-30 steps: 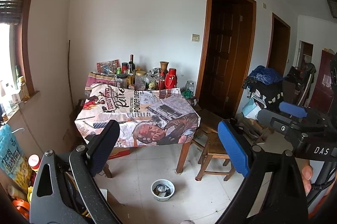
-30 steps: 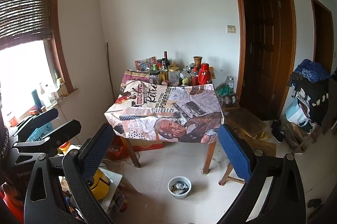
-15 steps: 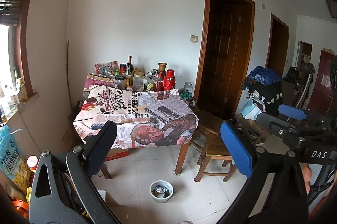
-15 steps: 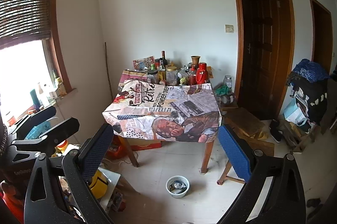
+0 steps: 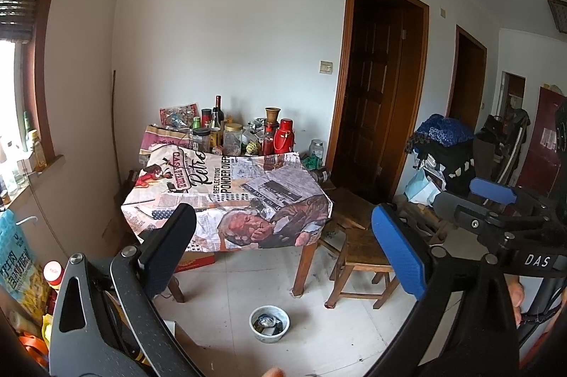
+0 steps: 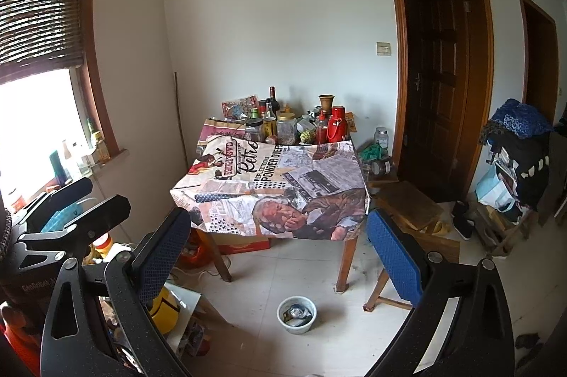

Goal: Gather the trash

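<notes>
Both the left tool (image 5: 283, 256) and the right tool (image 6: 280, 256) stand wide and empty, the left having just opened, well apart from the bench (image 5: 226, 189), so collecting seems not yet started and the next move probably calls for approaching the white bowl of scraps (image 6: 296, 314) on the floor.

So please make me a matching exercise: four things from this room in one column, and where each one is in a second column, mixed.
Things:
1. red thermos
2. white bowl
3. wooden stool
4. blue bundle

Places:
A. on the floor, before the table
B. on top of the dark pile at the right
C. at the table's back, among bottles and jars
D. beside the table's right leg

Pairs: 1-C, 2-A, 3-D, 4-B
</notes>
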`<state>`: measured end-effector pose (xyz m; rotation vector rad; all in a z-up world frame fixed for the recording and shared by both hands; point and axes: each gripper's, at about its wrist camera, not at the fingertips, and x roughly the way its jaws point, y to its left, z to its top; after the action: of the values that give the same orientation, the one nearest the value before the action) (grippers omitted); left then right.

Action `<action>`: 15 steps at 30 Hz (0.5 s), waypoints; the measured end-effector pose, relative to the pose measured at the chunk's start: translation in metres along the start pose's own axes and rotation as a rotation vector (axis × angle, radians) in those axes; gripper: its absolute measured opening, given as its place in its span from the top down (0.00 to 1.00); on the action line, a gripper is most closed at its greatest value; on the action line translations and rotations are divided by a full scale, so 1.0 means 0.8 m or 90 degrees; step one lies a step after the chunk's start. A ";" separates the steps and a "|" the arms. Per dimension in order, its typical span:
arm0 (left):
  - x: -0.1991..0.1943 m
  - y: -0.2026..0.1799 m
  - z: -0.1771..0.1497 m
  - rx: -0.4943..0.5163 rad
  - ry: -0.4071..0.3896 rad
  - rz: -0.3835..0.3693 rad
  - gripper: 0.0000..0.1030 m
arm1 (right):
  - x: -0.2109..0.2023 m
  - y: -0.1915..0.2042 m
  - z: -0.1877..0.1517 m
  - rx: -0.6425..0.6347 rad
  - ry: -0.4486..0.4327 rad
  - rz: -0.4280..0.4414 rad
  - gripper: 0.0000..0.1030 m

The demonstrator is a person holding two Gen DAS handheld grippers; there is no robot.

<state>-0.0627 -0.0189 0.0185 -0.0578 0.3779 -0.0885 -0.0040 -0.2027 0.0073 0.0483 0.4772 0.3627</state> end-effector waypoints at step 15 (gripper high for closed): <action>0.012 -0.014 0.003 -0.006 0.009 -0.001 0.03 | 0.002 -0.007 0.005 0.001 0.003 -0.001 0.04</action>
<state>-0.0535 -0.0307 0.0178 -0.0669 0.3929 -0.0885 0.0009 -0.2076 0.0096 0.0480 0.4824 0.3604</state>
